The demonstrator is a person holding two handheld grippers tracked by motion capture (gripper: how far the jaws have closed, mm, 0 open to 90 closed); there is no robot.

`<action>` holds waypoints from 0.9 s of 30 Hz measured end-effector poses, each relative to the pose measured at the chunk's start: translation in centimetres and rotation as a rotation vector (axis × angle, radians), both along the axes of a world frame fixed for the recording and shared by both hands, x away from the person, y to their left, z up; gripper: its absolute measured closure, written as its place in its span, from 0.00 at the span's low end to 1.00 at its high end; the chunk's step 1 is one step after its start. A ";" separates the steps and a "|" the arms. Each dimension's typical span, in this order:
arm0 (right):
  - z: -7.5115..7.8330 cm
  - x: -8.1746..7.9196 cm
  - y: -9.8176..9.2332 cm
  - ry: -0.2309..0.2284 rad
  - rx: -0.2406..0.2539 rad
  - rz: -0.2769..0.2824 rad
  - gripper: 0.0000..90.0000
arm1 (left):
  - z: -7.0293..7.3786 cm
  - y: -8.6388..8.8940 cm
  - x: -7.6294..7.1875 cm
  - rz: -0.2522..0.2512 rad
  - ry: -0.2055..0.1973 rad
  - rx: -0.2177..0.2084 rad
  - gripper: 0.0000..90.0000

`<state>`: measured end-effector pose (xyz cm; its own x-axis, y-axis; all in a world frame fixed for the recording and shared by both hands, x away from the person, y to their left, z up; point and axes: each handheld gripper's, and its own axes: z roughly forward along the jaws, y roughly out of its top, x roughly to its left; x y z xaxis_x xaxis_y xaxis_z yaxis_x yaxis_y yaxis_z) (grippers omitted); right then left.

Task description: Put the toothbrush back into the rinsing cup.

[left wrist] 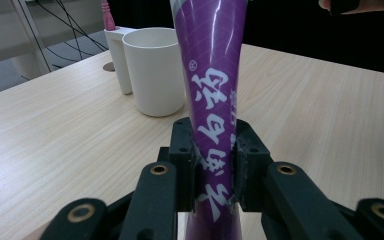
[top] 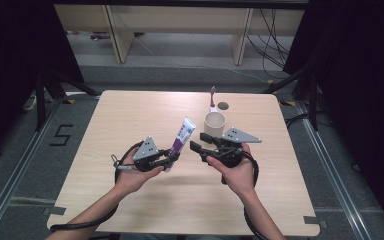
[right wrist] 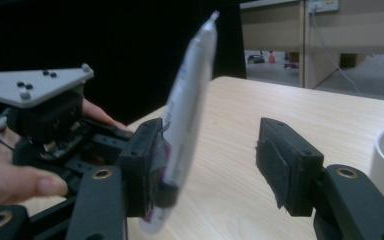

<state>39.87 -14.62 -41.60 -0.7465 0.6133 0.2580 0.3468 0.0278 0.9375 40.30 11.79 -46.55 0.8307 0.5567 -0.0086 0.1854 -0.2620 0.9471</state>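
1. Purple and white, the toothpaste tube (top: 181, 139) is held above the tabletop (top: 130, 115) near its middle, just left of centre in the high view. Its long axis is tilted: the flat crimped end rises up and away from the person, leaning a little to the right, while the lower end sinks into the left gripper (top: 169, 159).
2. From the left gripper view the tube (left wrist: 212, 100) stands nearly upright between the jaws, its white lettering running along its length.
3. From the right gripper view the tube (right wrist: 185, 120) is seen edge-on as a thin pale blade, with its crimped tip at the top.
4. Beyond the tube stands a white cup (top: 214, 124); in the high view its inside looks bare. Just behind it, a white holder (left wrist: 116, 55) carries a toothbrush with a pink handle (top: 212, 94) that stands upright.
5. The left gripper's jaws are pressed in on the lower part of the tube, pinching it from both sides so that the tube narrows between the pads.
6. The right gripper (top: 198, 143), held in the right hand (top: 236, 172), sits just right of the tube with its jaws spread wide. In its own view nothing is pinched, and whether the left-hand jaw touches the tube I cannot tell.
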 end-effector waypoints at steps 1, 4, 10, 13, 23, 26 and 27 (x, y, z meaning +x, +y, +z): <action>0.1 0.2 0.2 -0.013 0.006 0.017 0.51 | 0.0 -0.1 0.0 -0.005 0.001 -0.008 0.83; 0.3 0.5 0.8 -0.006 0.010 0.011 0.52 | 0.1 -0.4 0.0 0.000 -0.010 0.008 0.83; 0.7 0.9 1.3 -0.037 0.010 -0.013 0.54 | 0.2 -1.0 -0.1 -0.001 -0.020 0.008 0.83; 0.9 1.0 1.5 -0.032 0.017 -0.020 0.58 | 0.3 -1.2 -0.2 0.002 -0.032 0.013 0.83; 1.6 1.0 2.0 -0.051 0.026 -0.029 0.69 | 0.5 -1.6 -0.3 0.026 -0.072 -0.009 0.83; 1.8 1.1 2.2 -0.067 0.021 -0.021 0.70 | 0.5 -1.5 -0.3 0.032 -0.084 -0.016 0.83; 1.8 1.1 2.2 -0.073 0.021 -0.024 0.71 | 0.5 -1.5 -0.4 0.034 -0.087 -0.020 0.83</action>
